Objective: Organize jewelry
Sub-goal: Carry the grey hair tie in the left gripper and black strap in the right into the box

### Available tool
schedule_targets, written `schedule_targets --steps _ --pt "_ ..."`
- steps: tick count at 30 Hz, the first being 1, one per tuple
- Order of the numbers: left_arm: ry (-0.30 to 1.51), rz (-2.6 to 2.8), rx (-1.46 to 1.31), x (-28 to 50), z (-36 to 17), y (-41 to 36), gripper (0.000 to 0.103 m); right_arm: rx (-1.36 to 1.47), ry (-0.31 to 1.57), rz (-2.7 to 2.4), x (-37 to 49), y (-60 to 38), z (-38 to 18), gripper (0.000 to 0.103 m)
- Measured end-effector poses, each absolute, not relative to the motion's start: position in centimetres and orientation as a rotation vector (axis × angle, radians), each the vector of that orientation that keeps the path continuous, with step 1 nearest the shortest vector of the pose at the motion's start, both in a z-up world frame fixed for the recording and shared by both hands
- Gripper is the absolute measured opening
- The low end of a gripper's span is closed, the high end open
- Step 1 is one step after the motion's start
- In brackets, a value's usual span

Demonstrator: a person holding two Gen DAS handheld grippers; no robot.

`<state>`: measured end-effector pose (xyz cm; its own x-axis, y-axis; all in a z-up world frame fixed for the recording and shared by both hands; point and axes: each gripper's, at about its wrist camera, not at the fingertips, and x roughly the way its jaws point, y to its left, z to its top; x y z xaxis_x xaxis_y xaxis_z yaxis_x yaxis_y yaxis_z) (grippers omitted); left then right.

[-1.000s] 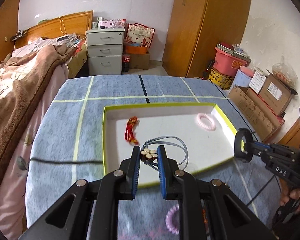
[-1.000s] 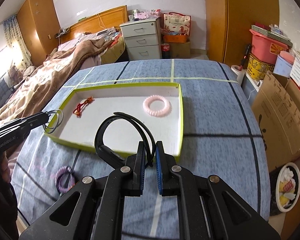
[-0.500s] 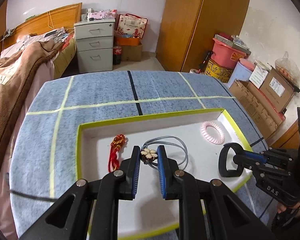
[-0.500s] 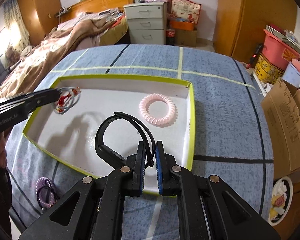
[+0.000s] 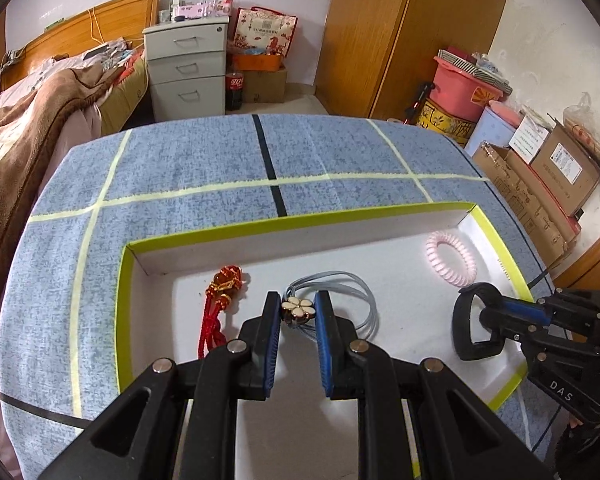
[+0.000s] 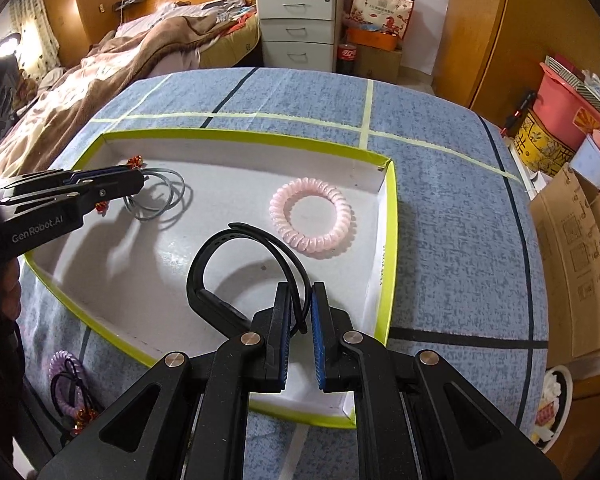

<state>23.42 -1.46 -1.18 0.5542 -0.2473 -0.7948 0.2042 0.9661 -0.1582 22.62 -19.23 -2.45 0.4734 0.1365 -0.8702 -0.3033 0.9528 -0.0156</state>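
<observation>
A shallow white tray with a lime-green rim (image 5: 228,229) (image 6: 392,216) lies on the blue cloth. My left gripper (image 5: 297,307) is shut on a flower pendant (image 5: 296,307) whose grey cord (image 5: 352,288) (image 6: 160,192) loops over the tray floor. My right gripper (image 6: 300,300) is shut on a black band (image 6: 204,264) (image 5: 466,320), held low over the tray's near right part. In the tray lie a red tassel charm (image 5: 220,296) at the left and a pink spiral hair tie (image 5: 452,258) (image 6: 310,216) at the right.
A purple spiral hair tie with dark cords and red bits (image 6: 68,380) lies on the cloth outside the tray's near left corner. A bed (image 6: 120,64), a white drawer unit (image 5: 188,68), a wardrobe and cardboard boxes (image 5: 540,184) surround the table.
Both grippers have moved forward and down over the tray with their loads. The pendant's cord now hangs beside the red charm, and the black band is above the tray floor.
</observation>
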Motion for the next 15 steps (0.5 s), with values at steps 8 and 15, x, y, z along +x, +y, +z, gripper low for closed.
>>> schedule_targets --steps 8,15 --pt "0.962 -0.272 -0.056 23.66 -1.66 -1.69 0.018 -0.202 1.056 0.267 23.0 -18.9 -2.63 0.01" --pt "0.968 -0.286 -0.062 23.79 -1.73 -1.58 0.019 -0.202 1.046 0.261 23.06 -18.85 -2.46 0.012"
